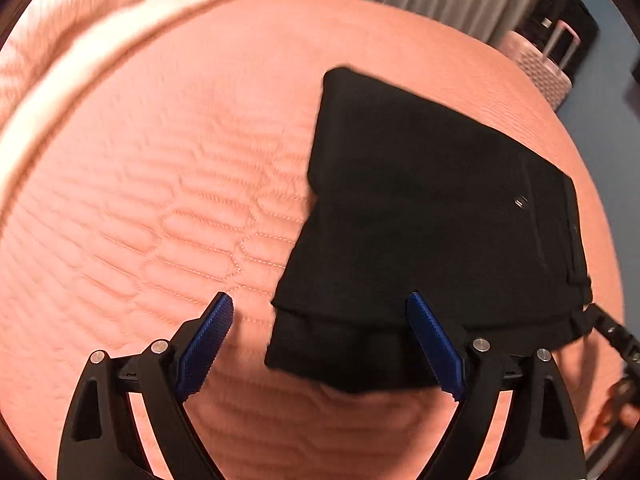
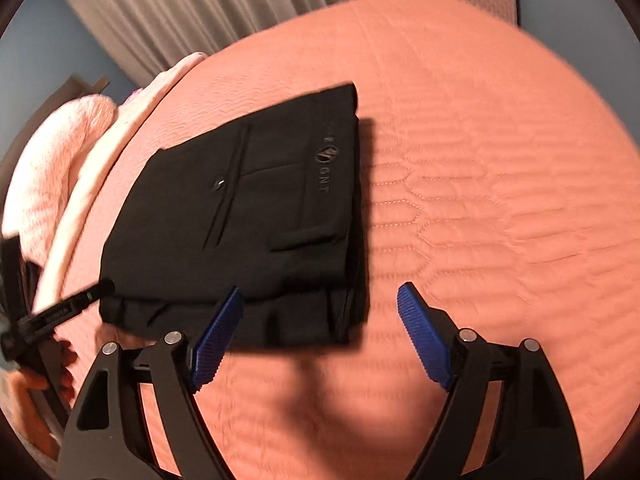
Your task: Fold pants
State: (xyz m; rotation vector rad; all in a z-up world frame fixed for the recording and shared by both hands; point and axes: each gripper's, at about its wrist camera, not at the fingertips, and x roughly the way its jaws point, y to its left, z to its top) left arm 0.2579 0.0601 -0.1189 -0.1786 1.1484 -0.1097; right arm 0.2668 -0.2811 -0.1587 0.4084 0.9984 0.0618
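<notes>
The black pants point(image 1: 432, 216) lie folded into a compact stack on the salmon quilted bedspread point(image 1: 160, 200). They also show in the right wrist view point(image 2: 248, 216), with a pocket button and a grey logo facing up. My left gripper point(image 1: 320, 308) is open and empty, just short of the stack's near edge, its right blue pad over the fabric. My right gripper point(image 2: 320, 300) is open and empty at the stack's near right corner. The left gripper's tip point(image 2: 80, 300) shows at the left of the right wrist view.
A pink fluffy blanket and pale pillow point(image 2: 60, 168) lie along the bed's left side. A pink suitcase point(image 1: 548, 64) stands beyond the far corner. Grey curtains point(image 2: 208, 8) hang behind the bed. Bare bedspread point(image 2: 500, 160) lies right of the pants.
</notes>
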